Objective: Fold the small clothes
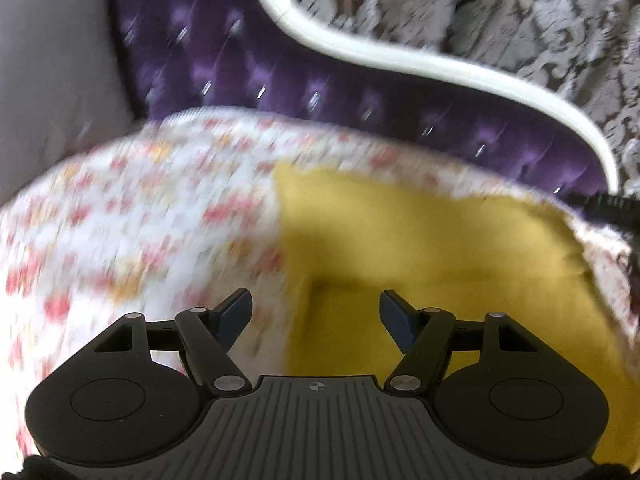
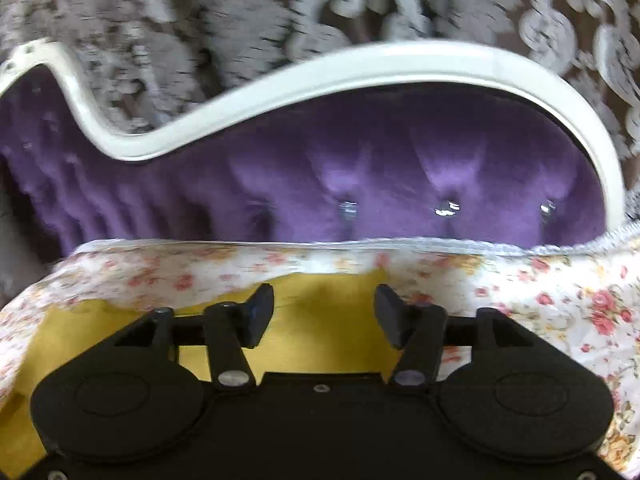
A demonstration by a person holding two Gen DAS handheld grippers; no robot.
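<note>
Left wrist view first: I see my left gripper (image 1: pixel 316 314) with its fingers spread wide and nothing between them, hovering over a yellow garment (image 1: pixel 440 248) that lies on a floral bedsheet (image 1: pixel 140 216). From this side the sheet fills the left part of the bed, blurred by motion, and the yellow cloth covers the right part, reaching close to the sheet's far edge. Beyond that edge stands a purple tufted headboard (image 1: pixel 248 60) with a curved white frame (image 1: pixel 360 46), and behind it a grey patterned curtain (image 1: pixel 500 12). A black object at the right edge is too cut off for me to identify.

On the right wrist view, my right gripper (image 2: pixel 324 312) also has its fingers apart and empty, above the same yellow garment (image 2: pixel 320 300). Here the garment sits near the bedsheet's (image 2: pixel 560 300) far edge, with floral fabric along its far side and to its right. The headboard (image 2: pixel 360 184) rises just behind the sheet.
</note>
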